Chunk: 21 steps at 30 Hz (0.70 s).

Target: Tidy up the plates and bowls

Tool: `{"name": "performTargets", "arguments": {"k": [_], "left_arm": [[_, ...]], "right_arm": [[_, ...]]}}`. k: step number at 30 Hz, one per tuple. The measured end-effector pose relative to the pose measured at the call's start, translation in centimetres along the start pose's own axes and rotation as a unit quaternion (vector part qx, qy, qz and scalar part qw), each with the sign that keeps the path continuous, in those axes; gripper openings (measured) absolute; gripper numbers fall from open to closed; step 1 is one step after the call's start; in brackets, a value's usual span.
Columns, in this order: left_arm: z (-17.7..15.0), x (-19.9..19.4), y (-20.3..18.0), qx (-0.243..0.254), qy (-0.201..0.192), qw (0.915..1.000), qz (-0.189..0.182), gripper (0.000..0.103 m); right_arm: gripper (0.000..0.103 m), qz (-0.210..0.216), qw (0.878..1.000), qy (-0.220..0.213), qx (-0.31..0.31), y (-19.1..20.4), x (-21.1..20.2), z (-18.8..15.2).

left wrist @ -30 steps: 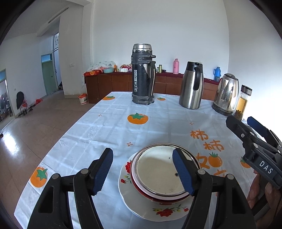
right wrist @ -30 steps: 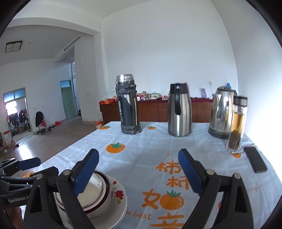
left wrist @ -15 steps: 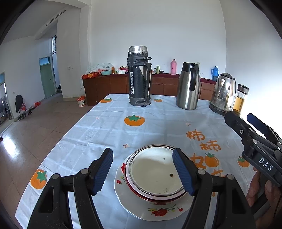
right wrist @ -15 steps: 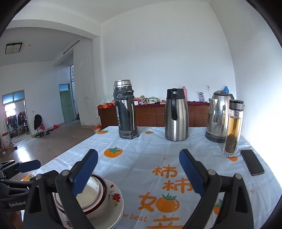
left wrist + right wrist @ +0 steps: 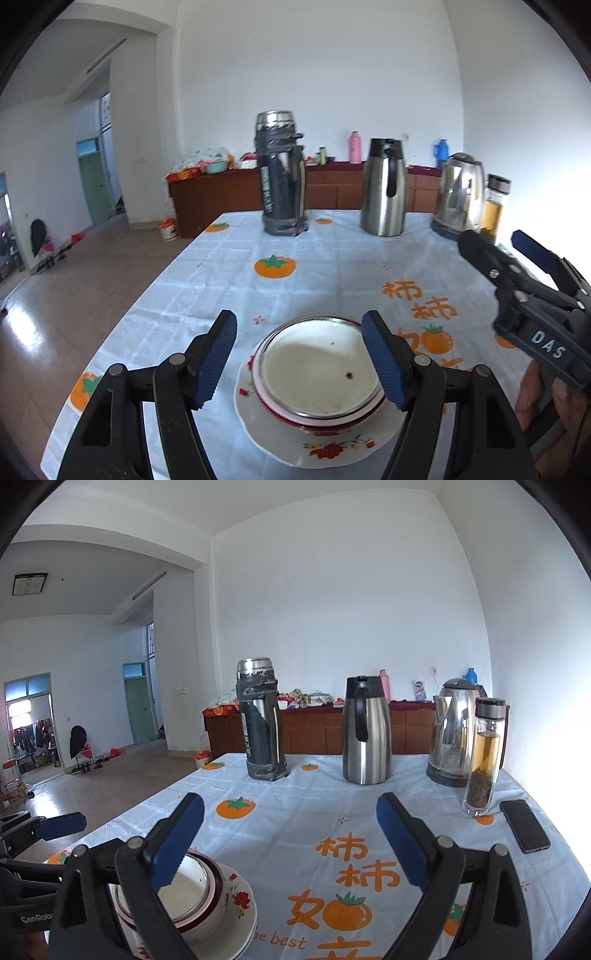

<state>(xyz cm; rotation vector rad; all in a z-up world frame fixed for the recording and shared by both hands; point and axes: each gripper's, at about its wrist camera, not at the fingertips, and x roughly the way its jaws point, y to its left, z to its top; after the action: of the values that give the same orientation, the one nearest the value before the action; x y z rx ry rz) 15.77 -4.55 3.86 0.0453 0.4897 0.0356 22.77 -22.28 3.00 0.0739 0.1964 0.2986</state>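
A white enamel bowl (image 5: 319,373) with a red rim is nested in another bowl on a white flowered plate (image 5: 321,443) near the table's front edge. My left gripper (image 5: 299,358) is open and empty, raised just above and behind the stack. The stack also shows in the right wrist view (image 5: 192,890), low on the left. My right gripper (image 5: 290,834) is open and empty, held to the right of the stack above the tablecloth; it shows in the left wrist view (image 5: 517,258) at the right edge.
A dark thermos (image 5: 282,173), a steel jug (image 5: 384,188), an electric kettle (image 5: 460,195) and a glass tea bottle (image 5: 484,757) stand along the table's far edge. A black phone (image 5: 524,825) lies at the right. The table's left edge drops to a tiled floor.
Both grippers have pulled back and risen slightly, so the stack and far objects sit farther off. Both stay open and empty. The stack has not moved.
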Motion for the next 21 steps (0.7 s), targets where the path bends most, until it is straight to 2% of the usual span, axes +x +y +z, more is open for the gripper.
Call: {"name": "performTargets", "arguments": {"k": [6,12,21], "left_arm": [[0.49,-0.66,-0.41,0.004,-0.016,0.9998,0.008,0.072],[0.55,-0.24,0.05,-0.013,-0.012,0.9998,0.010,0.072],[0.52,-0.70,0.30,-0.023,-0.028,0.9993,-0.002,0.072]], "right_arm": [[0.098,-0.006,1.000,-0.008,-0.007,0.22,-0.45,0.13],[0.098,-0.008,1.000,-0.012,-0.014,0.34,-0.56,0.16],[0.099,-0.008,1.000,-0.013,-0.013,0.40,-0.66,0.19]]}}
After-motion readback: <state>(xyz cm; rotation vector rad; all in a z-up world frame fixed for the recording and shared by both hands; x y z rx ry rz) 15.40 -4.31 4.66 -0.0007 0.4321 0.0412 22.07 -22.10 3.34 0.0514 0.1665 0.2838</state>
